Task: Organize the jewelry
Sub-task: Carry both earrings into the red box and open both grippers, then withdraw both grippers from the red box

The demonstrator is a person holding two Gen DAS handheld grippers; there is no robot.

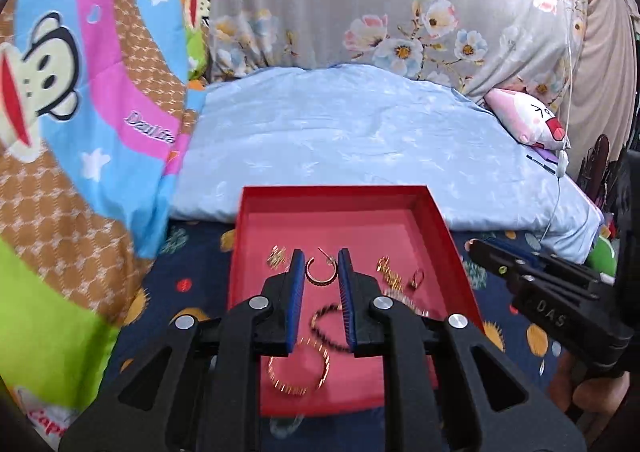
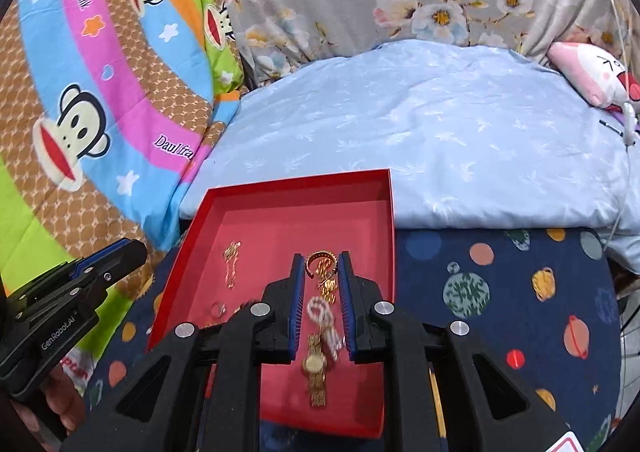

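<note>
While both tongs hover over it, red tray (image 1: 448, 236) sits on planet-print cloth (image 2: 500, 292), holding gold hoop earring (image 1: 320, 272), twisted bangle (image 1: 298, 372), gold watch (image 2: 316, 368) (blurred). Left gripper (image 1: 321, 264) and right gripper (image 2: 321, 266): jaws narrowly parted, gripping nothing, jewelry lying below between the fingers.

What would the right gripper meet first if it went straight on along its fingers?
Probably the gold open ring lying on the floor of the red tray, just ahead of the right gripper. Depth is unclear, so this is only likely.
</note>
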